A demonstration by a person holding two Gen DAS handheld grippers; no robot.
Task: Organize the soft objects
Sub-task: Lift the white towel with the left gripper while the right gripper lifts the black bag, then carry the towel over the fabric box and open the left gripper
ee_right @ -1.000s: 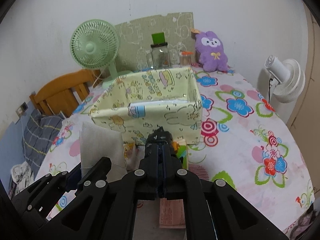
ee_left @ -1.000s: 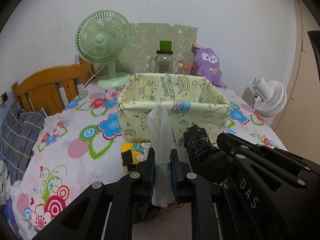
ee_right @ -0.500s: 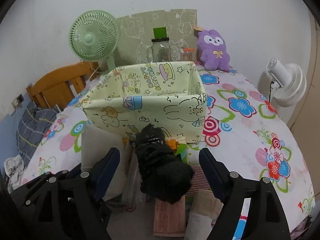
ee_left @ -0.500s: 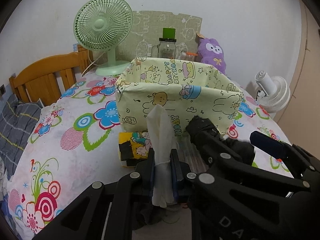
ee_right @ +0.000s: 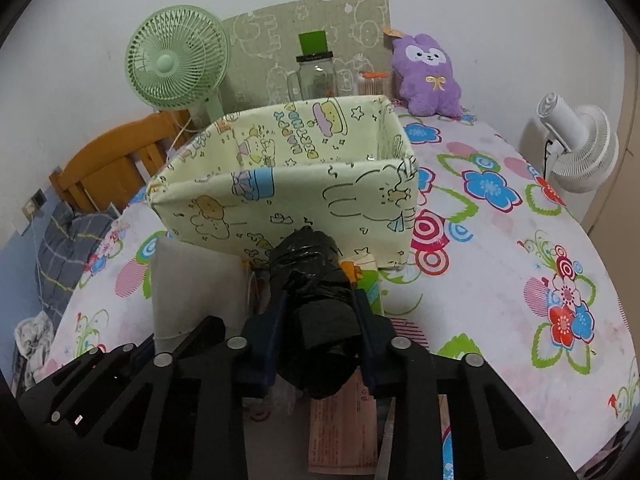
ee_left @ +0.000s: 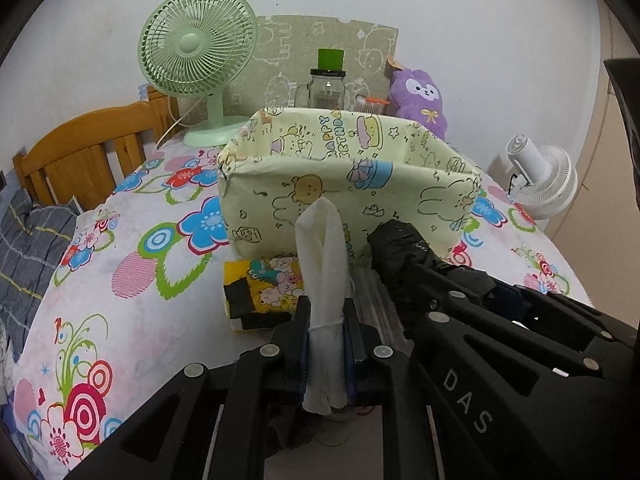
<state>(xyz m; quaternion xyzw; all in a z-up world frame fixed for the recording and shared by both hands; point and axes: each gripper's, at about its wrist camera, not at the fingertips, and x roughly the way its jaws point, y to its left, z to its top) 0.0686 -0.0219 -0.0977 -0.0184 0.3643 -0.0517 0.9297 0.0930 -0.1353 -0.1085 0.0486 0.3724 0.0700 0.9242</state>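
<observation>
Two claws in view, each carrying one soft item. The left claw (ee_left: 326, 328) is closed tight on one white folded cloth (ee_left: 322, 248), which stands upright between the pads and rises clear above them. The right claw (ee_right: 318, 316) is closed about halfway, its blue-padded fingers (ee_right: 276, 320) pressed against both sides of one black plastic-wrapped bundle (ee_right: 316, 292); the bundle projects forward toward 12 o'clock and hangs below the fingers toward the camera.

One storage box (ee_right: 288, 184), pale yellow with cartoon print, sits open-topped on the worktop (ee_right: 500, 248) at 12 o'clock of both claws. In the right wrist view the bundle's front end overlaps the box's near wall; contact cannot be confirmed. No contents are visible in the part of the interior shown.

One yellow cartoon-printed packet (ee_left: 264, 292) lies on the worktop just in front of the box, at 10 o'clock of the left claw.

Behind the box, along the wall: one green desk fan (ee_left: 198, 52) at 11 o'clock, one glass jar (ee_left: 326, 88) at 12 o'clock, one purple plush toy (ee_right: 426, 76) at 1 o'clock. One white fan (ee_right: 580, 148) stands off the worktop edge at 2 o'clock. One wooden chair (ee_left: 88, 152) stands against the left edge at 10 o'clock.

Open flowered cloth lies right of the box out to the rounded worktop edge, and left of it toward the chair.
</observation>
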